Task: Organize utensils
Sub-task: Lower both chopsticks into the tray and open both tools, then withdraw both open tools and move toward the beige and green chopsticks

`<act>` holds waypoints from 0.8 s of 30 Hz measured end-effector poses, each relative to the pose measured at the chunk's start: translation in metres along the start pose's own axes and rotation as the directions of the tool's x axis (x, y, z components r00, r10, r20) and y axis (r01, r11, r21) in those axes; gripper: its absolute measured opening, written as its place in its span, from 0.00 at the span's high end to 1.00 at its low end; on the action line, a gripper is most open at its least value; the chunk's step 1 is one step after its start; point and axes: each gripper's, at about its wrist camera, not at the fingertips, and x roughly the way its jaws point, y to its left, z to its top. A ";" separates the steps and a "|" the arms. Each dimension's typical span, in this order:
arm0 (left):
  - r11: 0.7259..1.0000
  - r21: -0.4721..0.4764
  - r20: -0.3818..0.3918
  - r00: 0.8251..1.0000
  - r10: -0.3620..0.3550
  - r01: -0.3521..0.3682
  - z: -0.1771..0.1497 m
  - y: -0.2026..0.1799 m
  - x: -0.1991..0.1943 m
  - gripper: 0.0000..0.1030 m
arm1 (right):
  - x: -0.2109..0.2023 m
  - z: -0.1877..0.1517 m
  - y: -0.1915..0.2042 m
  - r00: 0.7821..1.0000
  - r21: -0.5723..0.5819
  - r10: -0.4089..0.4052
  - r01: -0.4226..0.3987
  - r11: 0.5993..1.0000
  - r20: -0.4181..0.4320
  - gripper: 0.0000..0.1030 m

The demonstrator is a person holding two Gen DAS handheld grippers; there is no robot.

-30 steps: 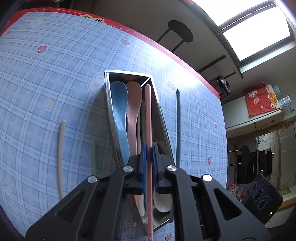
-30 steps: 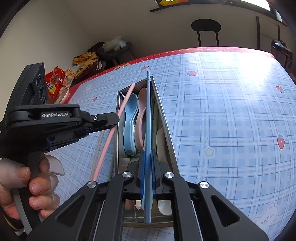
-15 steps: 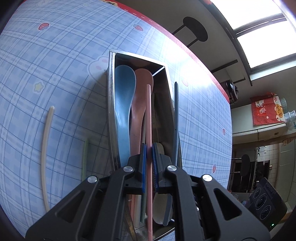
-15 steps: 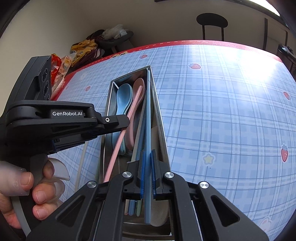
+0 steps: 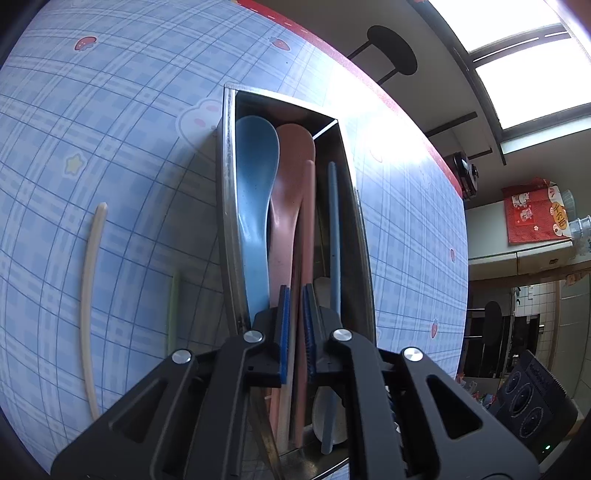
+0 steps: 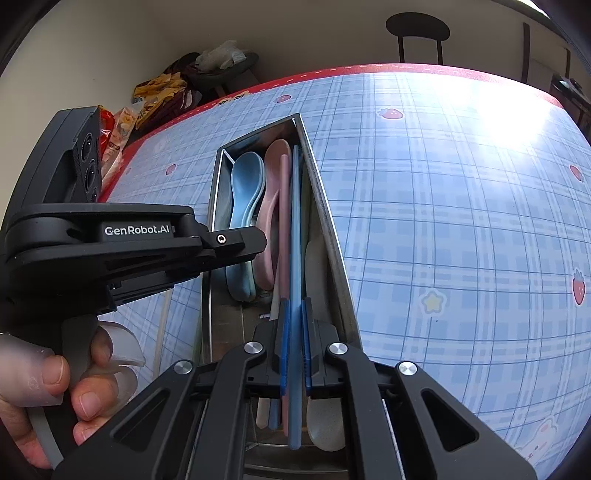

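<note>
We grip a pink chopstick (image 5: 307, 221) in our left gripper's (image 5: 294, 325) clenched jaws and a blue chopstick (image 6: 295, 229) in the right gripper's (image 6: 293, 332), both lowered into the steel tray (image 5: 226, 206).

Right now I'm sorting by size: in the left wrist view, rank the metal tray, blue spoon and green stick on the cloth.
1. metal tray
2. blue spoon
3. green stick, though partly hidden by the tongs.

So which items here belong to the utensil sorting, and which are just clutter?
Job: steel tray, blue spoon, pink spoon, pink chopstick, blue chopstick, cream chopstick, green chopstick.
Clutter: snack bags, stool.
</note>
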 end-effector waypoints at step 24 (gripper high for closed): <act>0.966 0.223 0.237 0.969 0.076 -0.130 -0.016 0.041 -0.133 0.06 | -0.094 -0.017 0.013 0.973 0.019 -0.121 0.120 0.993 0.197 0.06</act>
